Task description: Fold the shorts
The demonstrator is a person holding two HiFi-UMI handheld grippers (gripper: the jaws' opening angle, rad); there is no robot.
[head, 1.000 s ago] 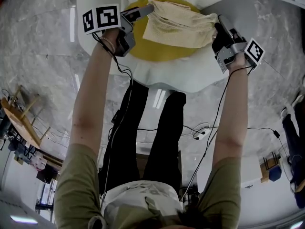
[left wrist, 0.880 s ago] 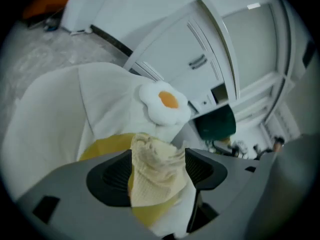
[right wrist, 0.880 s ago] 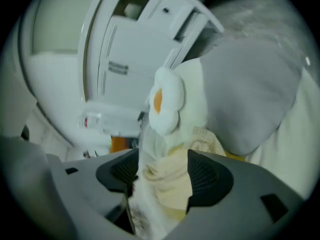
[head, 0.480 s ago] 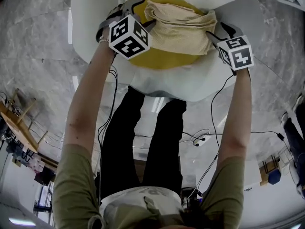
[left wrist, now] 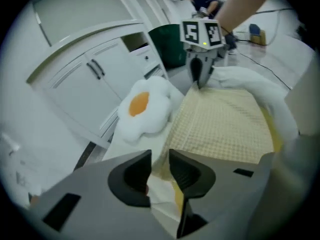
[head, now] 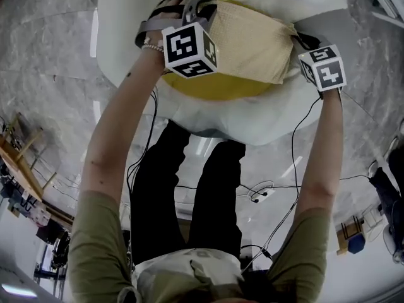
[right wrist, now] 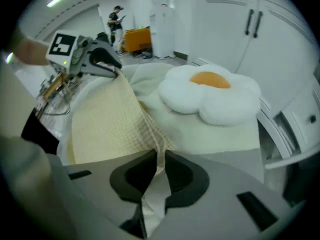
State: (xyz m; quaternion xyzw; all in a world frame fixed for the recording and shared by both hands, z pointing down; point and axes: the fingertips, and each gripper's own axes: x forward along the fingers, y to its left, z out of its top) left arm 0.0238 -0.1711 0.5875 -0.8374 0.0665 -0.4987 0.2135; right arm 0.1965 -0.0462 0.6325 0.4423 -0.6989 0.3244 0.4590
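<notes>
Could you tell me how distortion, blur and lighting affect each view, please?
Head view: edges bend strongly, light even, shorts sharp. Left gripper view: fisheye, dark corners, near jaws soft. Right gripper view: same fisheye, bright cabinets, shorts at jaws blurred.

A fried-egg cushion (right wrist: 210, 96) lies near white cabinets (right wrist: 260, 29).

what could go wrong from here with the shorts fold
Both jaws have just been closing on the pale yellow waffle-knit shorts. The left gripper and right gripper each pinch only a thin edge, so the cloth may slip when lifted. The big soft white-and-yellow egg-shaped cushion underneath could snag or let the fold sag.
</notes>
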